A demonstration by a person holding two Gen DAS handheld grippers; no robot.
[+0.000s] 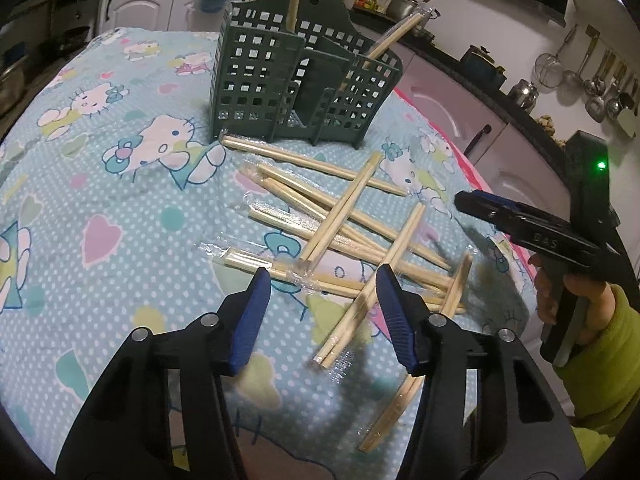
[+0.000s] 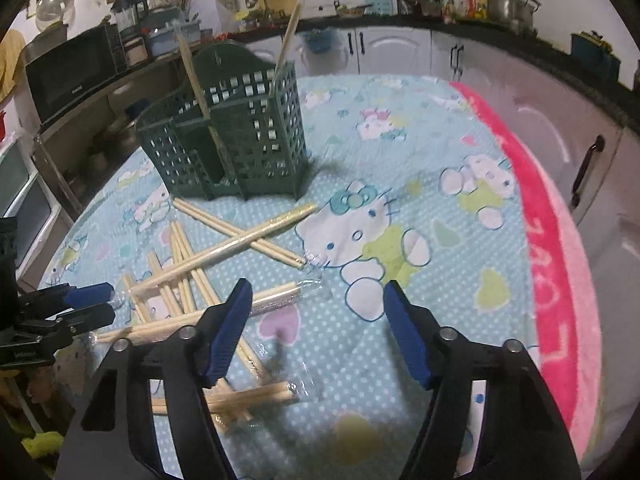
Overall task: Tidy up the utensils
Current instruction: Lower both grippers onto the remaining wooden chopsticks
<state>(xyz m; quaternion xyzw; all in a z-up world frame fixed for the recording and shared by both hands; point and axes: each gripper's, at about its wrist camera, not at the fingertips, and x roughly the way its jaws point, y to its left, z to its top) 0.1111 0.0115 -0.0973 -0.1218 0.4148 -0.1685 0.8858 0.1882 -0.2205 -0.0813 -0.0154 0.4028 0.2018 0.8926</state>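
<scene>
A dark green slotted utensil holder (image 1: 256,80) (image 2: 248,140) stands on the cartoon-cat cloth, with two wrapped chopstick pairs (image 1: 394,34) (image 2: 194,76) standing in it. Several plastic-wrapped wooden chopstick pairs (image 1: 340,216) (image 2: 224,246) lie crossed in a heap in front of it. My left gripper (image 1: 322,276) hovers open over the near side of the heap, a wrapped pair (image 1: 248,262) running across under its tips. My right gripper (image 2: 316,292) is open too, its left finger beside the end of a wrapped pair (image 2: 280,298). Each gripper shows in the other's view (image 1: 464,200) (image 2: 90,304).
The blue dotted cloth (image 1: 100,200) (image 2: 440,280) covers a table, with a pink towel edge (image 2: 560,280) at the right. Kitchen counters, cabinets (image 2: 384,52), a microwave (image 2: 68,76) and hanging ladles (image 1: 600,88) ring the table. A hand in a green sleeve (image 1: 600,352) holds the right gripper.
</scene>
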